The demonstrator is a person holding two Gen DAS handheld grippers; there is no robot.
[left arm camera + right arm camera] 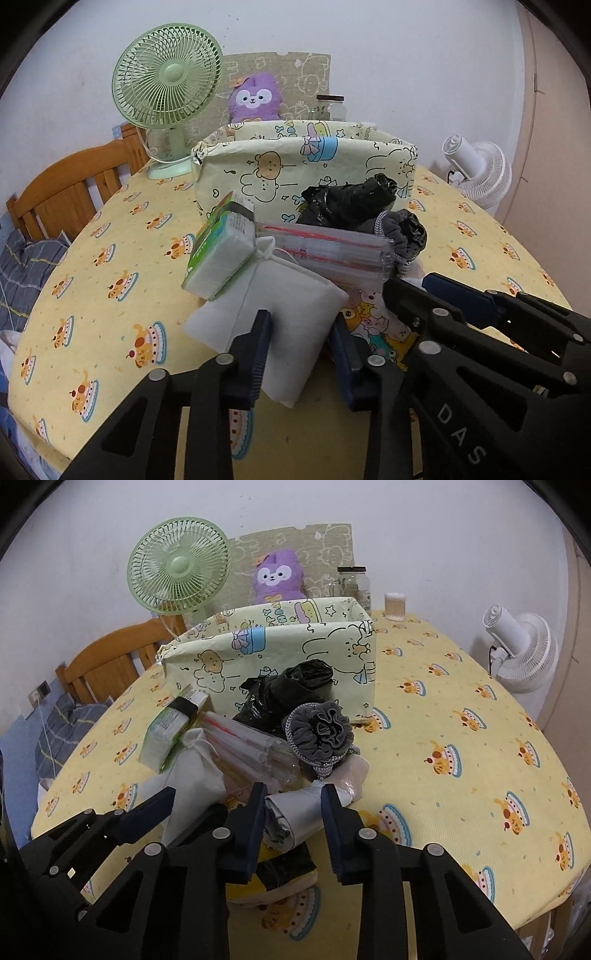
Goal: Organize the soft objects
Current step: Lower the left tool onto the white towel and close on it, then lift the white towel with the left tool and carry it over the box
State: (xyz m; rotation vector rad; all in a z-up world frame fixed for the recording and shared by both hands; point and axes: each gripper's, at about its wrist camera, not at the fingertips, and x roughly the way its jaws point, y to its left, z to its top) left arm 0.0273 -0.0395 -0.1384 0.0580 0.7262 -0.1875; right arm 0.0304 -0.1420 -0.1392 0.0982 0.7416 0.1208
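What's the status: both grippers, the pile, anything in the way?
Left gripper shut on white pouch. Right gripper shut on white bag roll. Fabric bin behind pile, open; nothing blocking.

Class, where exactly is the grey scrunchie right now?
In the right wrist view the grey scrunchie sits atop the pile's right side, just below the black plastic bag, in front of the fabric bin.

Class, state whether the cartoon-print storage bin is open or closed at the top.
Open: the storage bin has no lid, and its inner back wall shows above the front rim.
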